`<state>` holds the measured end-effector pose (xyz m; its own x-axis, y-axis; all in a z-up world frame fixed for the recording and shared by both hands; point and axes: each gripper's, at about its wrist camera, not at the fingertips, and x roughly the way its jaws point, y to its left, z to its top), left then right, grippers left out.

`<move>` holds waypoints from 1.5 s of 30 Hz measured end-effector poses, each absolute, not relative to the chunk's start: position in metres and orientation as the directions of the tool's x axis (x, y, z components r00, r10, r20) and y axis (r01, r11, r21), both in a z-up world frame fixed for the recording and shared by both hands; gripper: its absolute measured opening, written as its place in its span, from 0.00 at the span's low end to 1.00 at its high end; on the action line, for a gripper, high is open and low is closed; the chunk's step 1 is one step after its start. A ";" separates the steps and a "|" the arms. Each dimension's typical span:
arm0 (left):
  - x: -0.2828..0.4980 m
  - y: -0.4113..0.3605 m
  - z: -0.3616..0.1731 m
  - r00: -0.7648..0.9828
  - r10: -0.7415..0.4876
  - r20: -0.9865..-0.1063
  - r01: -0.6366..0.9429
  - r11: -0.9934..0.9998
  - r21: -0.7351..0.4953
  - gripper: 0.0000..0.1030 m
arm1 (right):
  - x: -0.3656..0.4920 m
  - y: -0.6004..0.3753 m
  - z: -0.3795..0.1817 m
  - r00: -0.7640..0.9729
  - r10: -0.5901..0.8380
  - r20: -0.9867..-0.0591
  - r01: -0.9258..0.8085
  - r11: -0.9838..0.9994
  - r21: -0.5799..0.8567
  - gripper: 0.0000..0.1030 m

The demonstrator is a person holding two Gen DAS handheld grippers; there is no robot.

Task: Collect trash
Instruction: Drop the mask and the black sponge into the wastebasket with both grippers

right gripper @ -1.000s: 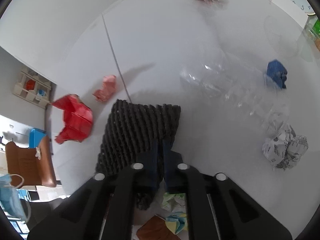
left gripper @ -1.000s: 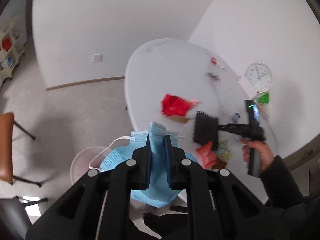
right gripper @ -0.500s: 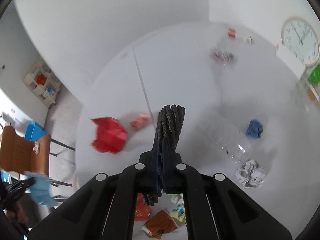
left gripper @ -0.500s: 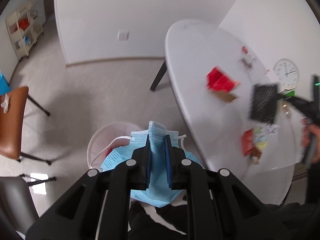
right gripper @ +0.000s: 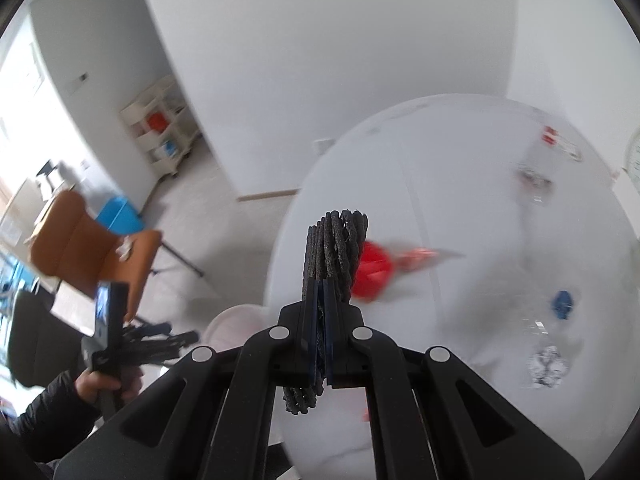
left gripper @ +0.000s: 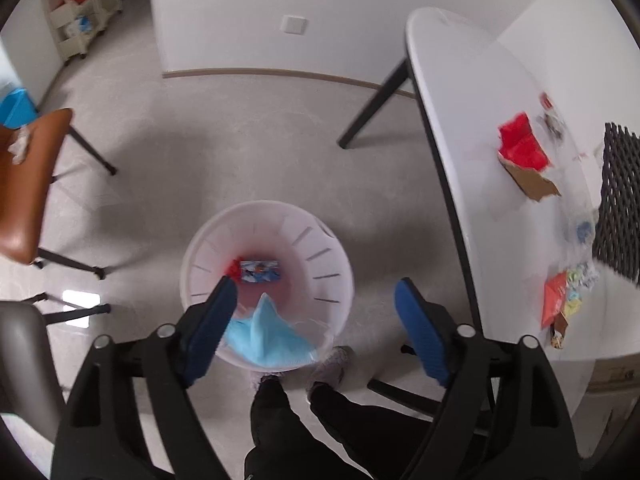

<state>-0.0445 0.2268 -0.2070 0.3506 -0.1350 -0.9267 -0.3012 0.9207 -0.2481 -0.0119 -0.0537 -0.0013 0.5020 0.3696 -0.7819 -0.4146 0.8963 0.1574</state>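
Your left gripper [left gripper: 316, 320] hangs with its jaws spread wide and nothing between them, directly above the white bin [left gripper: 344, 264] on the floor; the blue face mask [left gripper: 268, 338] lies inside the bin, against the wall nearest you, just ahead of the left finger, with a small printed packet [left gripper: 260, 271] and a scrap of red deeper in. So at least those pieces count as collected. Your right gripper [right gripper: 320, 312] is clamped tight on the dark mesh pad [right gripper: 336, 248], which stands up edge-on from the jaws and also pokes out below them, held in the air over the near edge of the table [right gripper: 472, 208] and not yet at the bin. Plenty is left ahead of and to the right of that gripper: a red wrapper [right gripper: 372, 272], a blue bottle cap [right gripper: 562, 304] on what looks like a clear crushed bottle, a crumpled paper ball [right gripper: 548, 366], and small bits far back. The left view adds a brown card scrap [left gripper: 534, 186] and a cluster of colourful wrappers [left gripper: 564, 300] near the table's edge. Motion blur smears most of the tabletop, so you cannot identify the far pieces, and the bin's floor is partly hidden behind your left finger.
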 end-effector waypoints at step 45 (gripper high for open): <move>-0.098 0.240 -0.066 0.512 0.074 -0.856 -0.407 0.898 -0.165 0.92 | -0.039 -0.044 -0.037 0.453 0.373 -0.809 -0.409 0.894 0.184 0.97</move>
